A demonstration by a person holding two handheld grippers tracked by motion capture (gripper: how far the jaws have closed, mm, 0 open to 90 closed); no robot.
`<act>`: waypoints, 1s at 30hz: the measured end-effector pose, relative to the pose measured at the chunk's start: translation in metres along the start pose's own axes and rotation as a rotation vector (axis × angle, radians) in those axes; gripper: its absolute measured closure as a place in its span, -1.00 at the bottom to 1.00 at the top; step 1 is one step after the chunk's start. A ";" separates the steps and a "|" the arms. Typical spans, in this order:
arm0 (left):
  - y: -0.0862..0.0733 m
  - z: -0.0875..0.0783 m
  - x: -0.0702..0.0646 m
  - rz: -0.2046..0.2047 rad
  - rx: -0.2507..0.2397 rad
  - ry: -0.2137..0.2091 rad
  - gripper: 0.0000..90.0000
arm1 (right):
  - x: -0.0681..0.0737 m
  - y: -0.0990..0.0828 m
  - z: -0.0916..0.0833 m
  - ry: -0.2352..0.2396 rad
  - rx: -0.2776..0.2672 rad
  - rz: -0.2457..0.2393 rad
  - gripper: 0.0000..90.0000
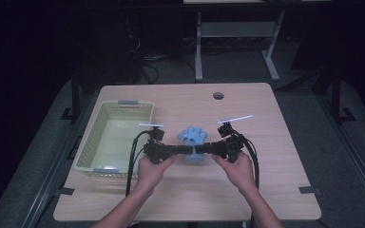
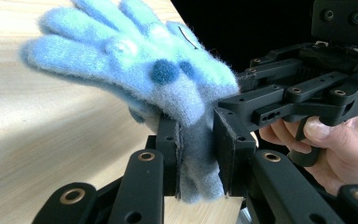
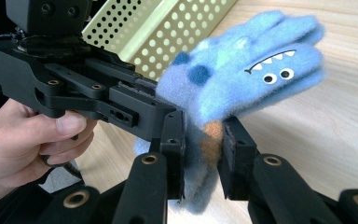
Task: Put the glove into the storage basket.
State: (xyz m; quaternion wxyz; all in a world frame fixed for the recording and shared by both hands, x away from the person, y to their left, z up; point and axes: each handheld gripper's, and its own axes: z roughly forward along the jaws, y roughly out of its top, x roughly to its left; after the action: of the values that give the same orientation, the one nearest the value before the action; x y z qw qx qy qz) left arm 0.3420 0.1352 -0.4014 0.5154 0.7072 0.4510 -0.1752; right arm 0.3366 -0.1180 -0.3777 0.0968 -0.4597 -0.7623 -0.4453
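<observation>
Together, two tools, left tool (image 2: 196, 154) and right tool (image 3: 204, 156), clamp one blue glove (image 1: 193, 137) beside one basket (image 1: 88, 142).

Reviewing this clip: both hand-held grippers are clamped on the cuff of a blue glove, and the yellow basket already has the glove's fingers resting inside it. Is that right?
Not quite. Both the left hand-held gripper and the right hand-held gripper do clamp the glove at its cuff, but the glove's fingers are not in the basket. The high view shows the glove beside the basket, apart from it, above the table.
</observation>
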 end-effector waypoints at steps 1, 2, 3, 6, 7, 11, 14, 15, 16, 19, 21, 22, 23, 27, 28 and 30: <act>0.001 -0.001 0.001 0.005 0.002 0.000 0.61 | 0.000 0.001 0.001 0.005 -0.004 -0.011 0.64; 0.002 -0.004 0.000 0.002 -0.004 0.003 0.61 | 0.001 0.004 0.002 0.012 -0.004 -0.011 0.64; 0.002 -0.004 0.000 0.002 -0.004 0.003 0.61 | 0.001 0.004 0.002 0.012 -0.004 -0.011 0.64; 0.004 -0.010 0.001 0.009 -0.009 0.004 0.61 | 0.004 0.007 0.004 0.018 -0.004 -0.014 0.64; 0.004 -0.011 0.001 0.004 -0.013 0.005 0.61 | 0.005 0.009 0.005 0.020 -0.007 -0.012 0.64; 0.008 -0.020 0.001 0.010 -0.021 0.005 0.61 | 0.010 0.015 0.007 0.031 -0.006 -0.018 0.64; 0.009 -0.023 0.000 0.013 -0.022 0.012 0.61 | 0.013 0.018 0.009 0.035 -0.004 -0.022 0.64; 0.010 -0.025 0.000 0.018 -0.023 0.012 0.61 | 0.013 0.019 0.009 0.037 -0.005 -0.027 0.64; 0.011 -0.028 0.000 0.017 -0.027 0.012 0.61 | 0.015 0.021 0.010 0.039 -0.006 -0.030 0.64; 0.012 -0.031 0.000 0.016 -0.031 0.012 0.61 | 0.018 0.024 0.012 0.045 -0.003 -0.026 0.64; 0.013 -0.034 0.001 0.017 -0.033 0.013 0.61 | 0.019 0.027 0.014 0.047 -0.008 -0.040 0.64; 0.015 -0.037 0.002 0.017 -0.037 0.015 0.61 | 0.020 0.029 0.015 0.053 -0.003 -0.030 0.64; 0.015 -0.037 0.002 0.017 -0.037 0.015 0.61 | 0.020 0.029 0.015 0.053 -0.003 -0.030 0.64; 0.016 -0.044 0.004 0.011 -0.047 0.015 0.62 | 0.025 0.035 0.020 0.058 -0.006 -0.038 0.64; 0.017 -0.046 0.005 0.009 -0.050 0.018 0.62 | 0.025 0.035 0.020 0.058 -0.006 -0.038 0.64; 0.017 -0.049 0.006 0.009 -0.052 0.022 0.62 | 0.027 0.038 0.024 0.058 0.002 -0.047 0.64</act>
State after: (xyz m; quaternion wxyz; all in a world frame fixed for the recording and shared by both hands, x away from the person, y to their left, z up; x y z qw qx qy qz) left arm 0.3485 0.1799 -0.3758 0.5293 0.6976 0.4579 -0.1535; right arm 0.3576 -0.0761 -0.3537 0.1090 -0.4283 -0.7703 -0.4597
